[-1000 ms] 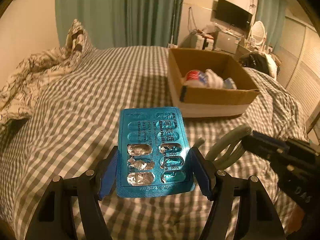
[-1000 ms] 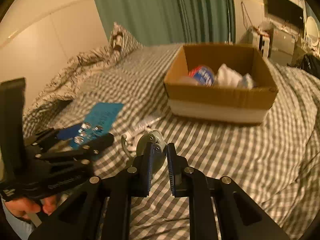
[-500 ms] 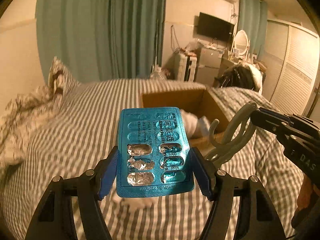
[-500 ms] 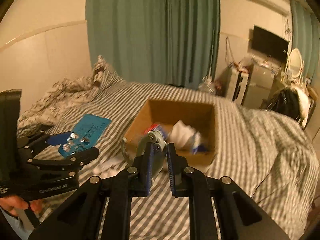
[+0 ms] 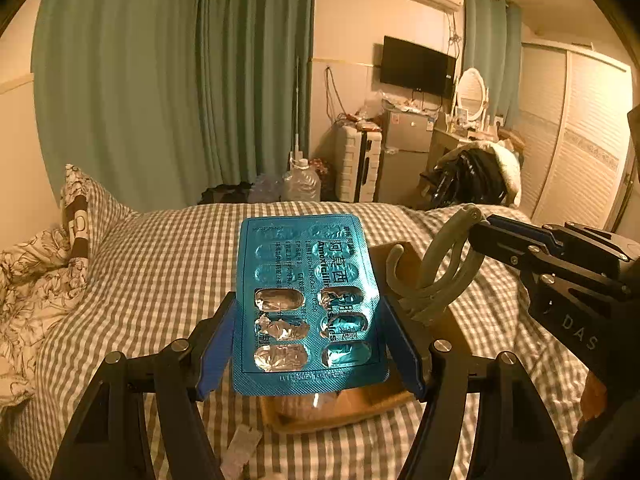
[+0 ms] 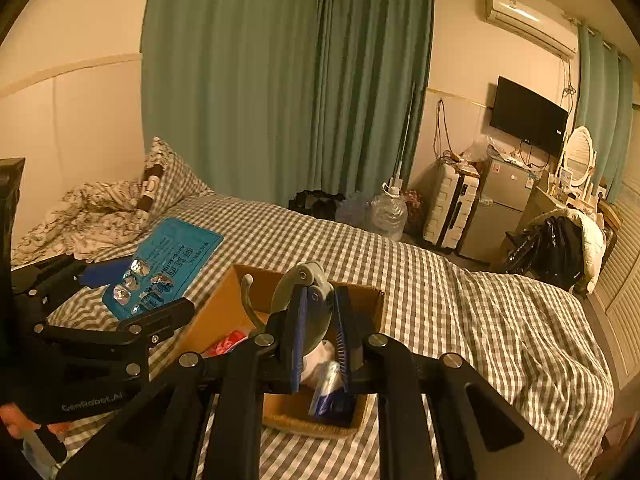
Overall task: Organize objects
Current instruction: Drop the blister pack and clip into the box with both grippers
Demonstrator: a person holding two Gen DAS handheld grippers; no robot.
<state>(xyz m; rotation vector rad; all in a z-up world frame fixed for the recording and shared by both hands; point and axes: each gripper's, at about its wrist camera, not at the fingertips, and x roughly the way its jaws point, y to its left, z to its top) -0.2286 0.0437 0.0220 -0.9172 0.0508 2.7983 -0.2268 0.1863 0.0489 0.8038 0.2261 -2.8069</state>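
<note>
Two handheld grippers hover above a grey-and-white checked bed [image 5: 160, 280]. The left gripper [image 5: 308, 332] pinches a blue blister pack [image 5: 308, 304] of capsules by its side edges, several pockets already burst. The right gripper [image 6: 320, 344] has its jaws nearly together, clamped on a grey hook-shaped hanger clip [image 6: 304, 300]. Both held things hang over an open cardboard box [image 6: 216, 320] that rests on the bed with a few packets inside. A small clear wrapper [image 5: 240, 448] lies on the cover beside the box.
</note>
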